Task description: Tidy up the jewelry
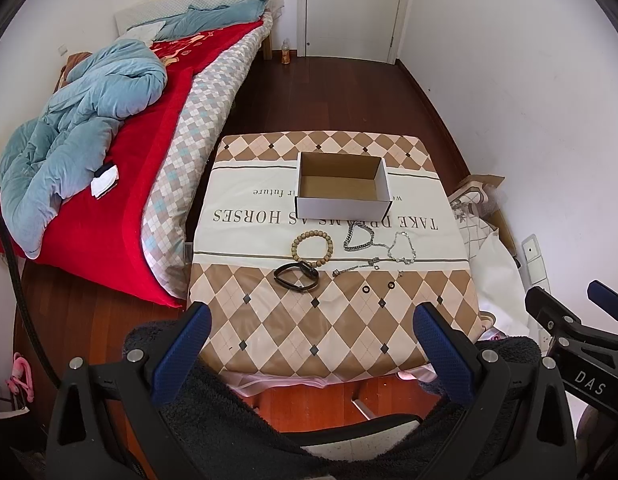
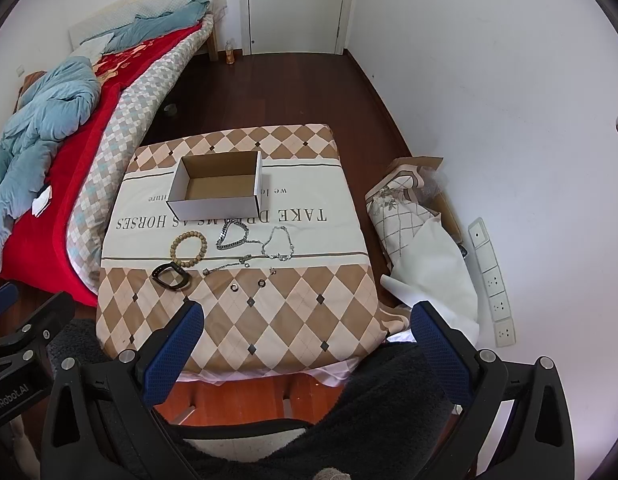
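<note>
Your left gripper [image 1: 311, 334] and right gripper [image 2: 307, 332] both hang with jaws spread wide and nothing between them, short of the near edge of the table [image 1: 309, 332]. Well beyond them lie two small rings [image 1: 377, 287], then the black band [image 1: 296, 275], its long axis running across, nearer than the box [image 1: 343, 186]. Just past it sits the bead bracelet [image 1: 312, 249], with the chains [image 1: 373, 248] tangled to its right. The open box stands behind them, long side across, nothing in between. A bed [image 1: 109, 152] lies left of the box.
</note>
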Motion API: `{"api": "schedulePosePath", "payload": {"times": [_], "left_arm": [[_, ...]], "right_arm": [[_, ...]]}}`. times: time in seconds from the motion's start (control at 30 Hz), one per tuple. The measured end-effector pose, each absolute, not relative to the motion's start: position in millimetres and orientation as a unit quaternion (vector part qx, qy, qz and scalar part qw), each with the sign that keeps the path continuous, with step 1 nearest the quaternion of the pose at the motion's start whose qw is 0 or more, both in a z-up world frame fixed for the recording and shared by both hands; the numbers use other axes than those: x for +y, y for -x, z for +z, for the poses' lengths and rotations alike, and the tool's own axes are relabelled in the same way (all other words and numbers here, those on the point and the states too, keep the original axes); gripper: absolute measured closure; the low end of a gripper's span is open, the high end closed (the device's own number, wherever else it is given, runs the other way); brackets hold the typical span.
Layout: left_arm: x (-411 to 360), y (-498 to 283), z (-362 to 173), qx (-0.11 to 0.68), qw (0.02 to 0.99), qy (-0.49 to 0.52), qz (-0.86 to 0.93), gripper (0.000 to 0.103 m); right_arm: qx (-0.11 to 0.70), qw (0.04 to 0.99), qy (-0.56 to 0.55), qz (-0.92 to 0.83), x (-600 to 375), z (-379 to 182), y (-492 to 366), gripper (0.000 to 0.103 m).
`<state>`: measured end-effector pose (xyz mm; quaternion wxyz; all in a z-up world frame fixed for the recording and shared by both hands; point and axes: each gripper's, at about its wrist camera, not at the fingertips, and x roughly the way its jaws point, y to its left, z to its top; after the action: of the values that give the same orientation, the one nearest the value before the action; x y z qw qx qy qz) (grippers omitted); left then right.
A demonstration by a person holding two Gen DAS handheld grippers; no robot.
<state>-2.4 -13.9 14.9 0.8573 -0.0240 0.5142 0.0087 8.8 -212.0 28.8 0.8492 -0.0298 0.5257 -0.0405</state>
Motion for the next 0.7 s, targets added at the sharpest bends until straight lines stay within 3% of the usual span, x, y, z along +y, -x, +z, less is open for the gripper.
{"api": "schedulePosePath", "payload": {"times": [0.7], "left_arm": [[-11.5, 3.2, 16.1, 0.512, 0.858, 0.026, 0.009, 0.000]], "right_arm": [[0.524, 0.850, 0.030, -0.041, -209.4, 31.7, -7.7, 0.000]]}}
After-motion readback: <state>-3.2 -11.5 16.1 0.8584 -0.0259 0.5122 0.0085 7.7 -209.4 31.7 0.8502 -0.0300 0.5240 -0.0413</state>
